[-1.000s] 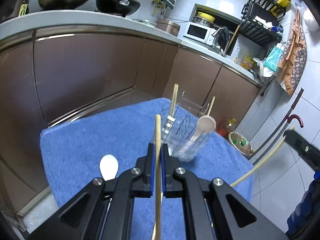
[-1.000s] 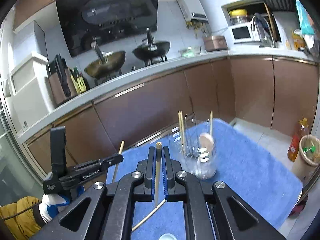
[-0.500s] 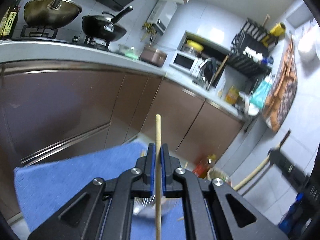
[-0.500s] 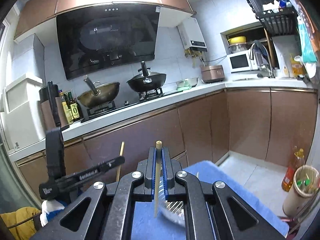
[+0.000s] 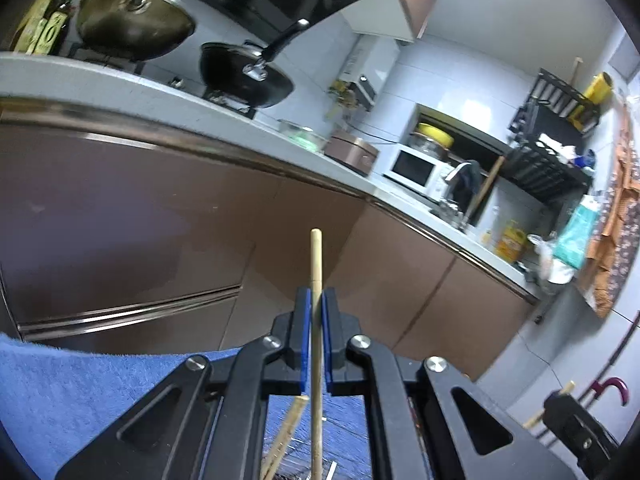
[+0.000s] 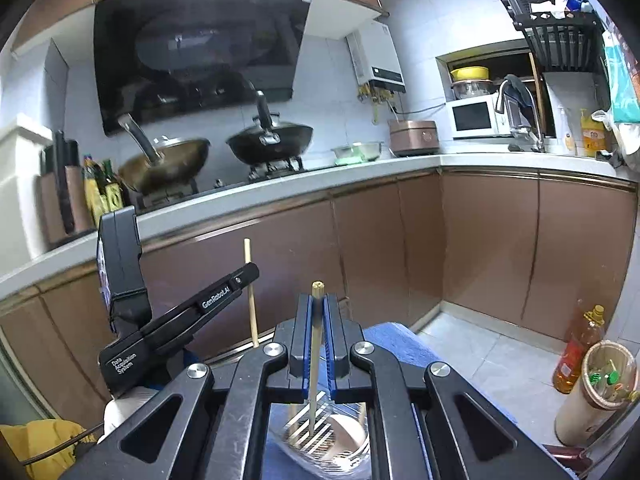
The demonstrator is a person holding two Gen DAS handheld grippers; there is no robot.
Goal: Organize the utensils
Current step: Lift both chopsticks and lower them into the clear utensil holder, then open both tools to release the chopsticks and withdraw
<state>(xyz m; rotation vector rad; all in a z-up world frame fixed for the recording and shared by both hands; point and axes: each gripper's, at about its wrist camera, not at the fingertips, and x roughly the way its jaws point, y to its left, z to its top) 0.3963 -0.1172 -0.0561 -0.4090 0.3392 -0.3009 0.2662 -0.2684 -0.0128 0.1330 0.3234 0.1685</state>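
Chopsticks: one in each gripper, both held near upright. The left gripper [image 5: 316,308] is clenched on a wooden chopstick [image 5: 316,264]; the right gripper [image 6: 318,312] is clenched on a second chopstick [image 6: 314,344], whose lower end hangs over the clear utensil holder [image 6: 352,464] on the blue towel [image 6: 394,338]. Judged purpose: vertical carriage lets each stick drop tip-first into the holder, which already contains utensils. Legible writing, on the left gripper seen from the right wrist view: "GenRobot.AI" and "Data Acquisition System". Bottle labels on the counter are unreadable.
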